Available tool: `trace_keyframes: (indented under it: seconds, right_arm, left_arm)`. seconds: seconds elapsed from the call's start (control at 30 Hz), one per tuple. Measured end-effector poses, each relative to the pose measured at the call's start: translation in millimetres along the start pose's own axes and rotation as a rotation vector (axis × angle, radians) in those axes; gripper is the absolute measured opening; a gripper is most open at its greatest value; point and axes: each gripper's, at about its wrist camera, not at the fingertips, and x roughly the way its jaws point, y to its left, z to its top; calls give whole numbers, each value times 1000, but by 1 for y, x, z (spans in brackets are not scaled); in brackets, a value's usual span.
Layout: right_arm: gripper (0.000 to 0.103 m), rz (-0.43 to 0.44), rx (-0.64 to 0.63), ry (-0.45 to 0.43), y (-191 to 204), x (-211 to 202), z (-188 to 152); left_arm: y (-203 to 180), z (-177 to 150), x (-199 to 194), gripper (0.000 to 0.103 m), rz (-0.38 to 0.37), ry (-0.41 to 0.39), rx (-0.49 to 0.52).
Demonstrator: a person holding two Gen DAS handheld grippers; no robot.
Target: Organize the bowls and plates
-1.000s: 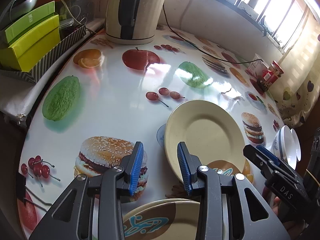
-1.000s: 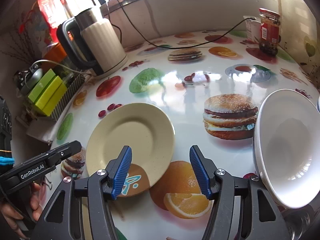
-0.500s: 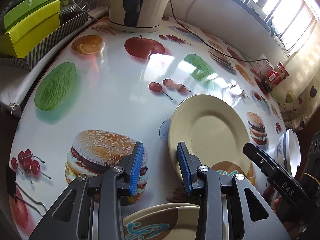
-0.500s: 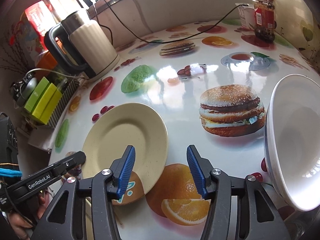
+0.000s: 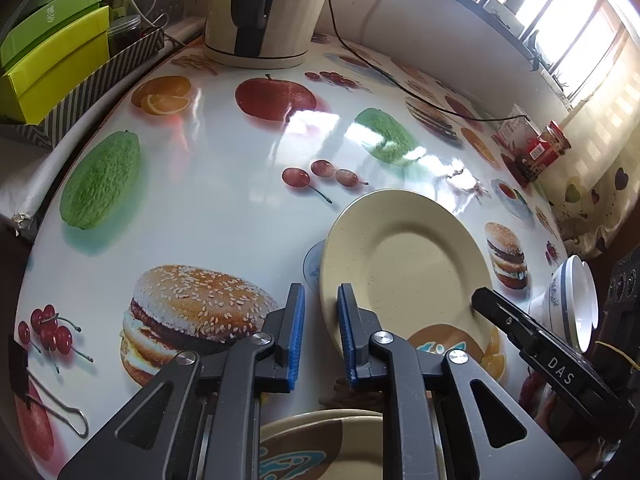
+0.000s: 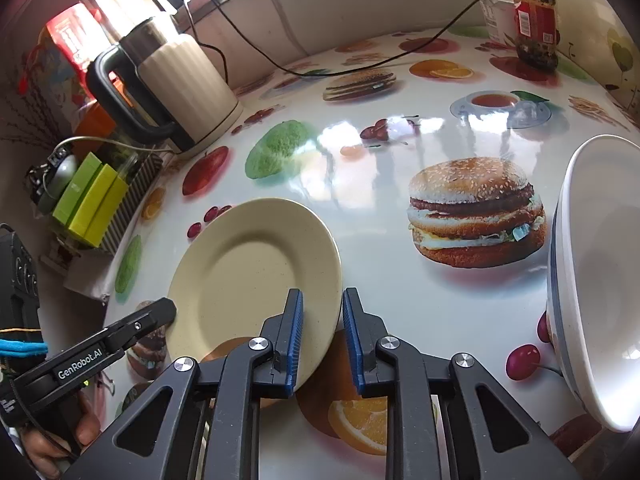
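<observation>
Left wrist view: the left gripper has its blue-padded fingers closing around the near-left rim of the round cream plate. The rim sits in the gap between them, against the right pad, with a sliver of space showing at the left pad. The cream plate is tipped up off the glossy desk with printed fruit and burgers, toward its near edge. Under it lies a brown plate with a blue pattern, and another patterned brown plate sits at the desk's near edge beneath the gripper. The right gripper reaches in from the right onto the cream plate's opposite rim. White bowls with blue trim stand stacked at the right edge. A cream electric kettle stands at the far edge, green boxes beyond the left edge.

Right wrist view: the right gripper is closing its fingers over the cream plate at its near-right rim; the rim lies between the pads, touching the left one. The left gripper meets the plate's left rim, held by a hand. A white bowl stands at the right edge. A glass jar with a red label stands at the far right corner.
</observation>
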Motion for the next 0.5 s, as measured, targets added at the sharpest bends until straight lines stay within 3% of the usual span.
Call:
trace_keyframes:
  seconds: [0.2, 0.5]
  right_arm:
    - [18, 4, 3, -1, 0, 0, 0]
    - [18, 4, 5, -1, -1, 0, 0]
  left_arm:
    - [-3, -1, 0, 10, 3, -3, 13]
    - [-4, -1, 1, 9, 10, -8, 16]
